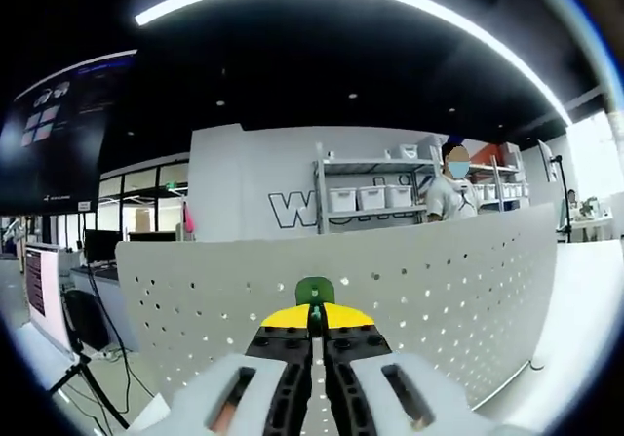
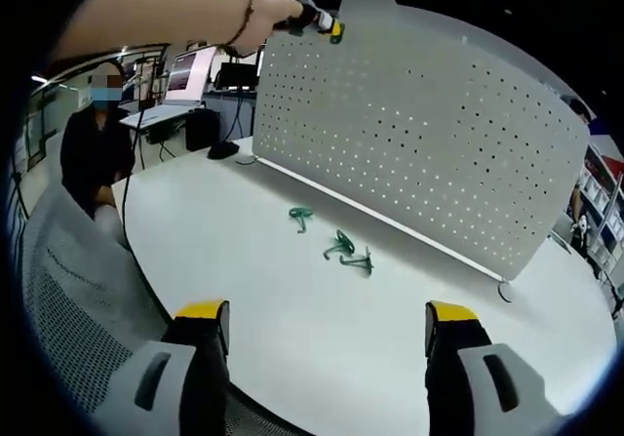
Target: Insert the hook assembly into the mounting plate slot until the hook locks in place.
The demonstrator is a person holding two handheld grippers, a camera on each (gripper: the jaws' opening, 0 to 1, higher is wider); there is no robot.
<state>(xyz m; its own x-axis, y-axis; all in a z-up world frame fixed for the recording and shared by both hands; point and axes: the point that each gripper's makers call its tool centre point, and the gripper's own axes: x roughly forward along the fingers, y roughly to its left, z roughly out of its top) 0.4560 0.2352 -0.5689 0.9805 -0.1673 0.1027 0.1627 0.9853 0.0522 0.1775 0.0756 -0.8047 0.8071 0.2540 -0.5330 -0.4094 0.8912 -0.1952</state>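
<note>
In the left gripper view my left gripper (image 1: 314, 314) is shut on a green hook (image 1: 315, 289), whose rounded end sticks up between the yellow tips. It is held just in front of the white perforated mounting plate (image 1: 429, 280). From the right gripper view, that left gripper (image 2: 322, 24) sits at the top left corner of the plate (image 2: 419, 134), held by a bare arm (image 2: 166, 12). Three more green hooks (image 2: 300, 218) (image 2: 339, 246) (image 2: 361, 259) lie on the white table (image 2: 322, 358) before the plate. My right gripper (image 2: 325, 321) hangs open low over the table, holding nothing.
A grey mesh chair back (image 2: 68, 309) is at the lower left, with a seated person (image 2: 93, 143) beyond it. Behind the plate stand shelves with white boxes (image 1: 370, 197), a standing person (image 1: 450, 194), monitors (image 1: 44, 280) and a tripod (image 1: 93, 387).
</note>
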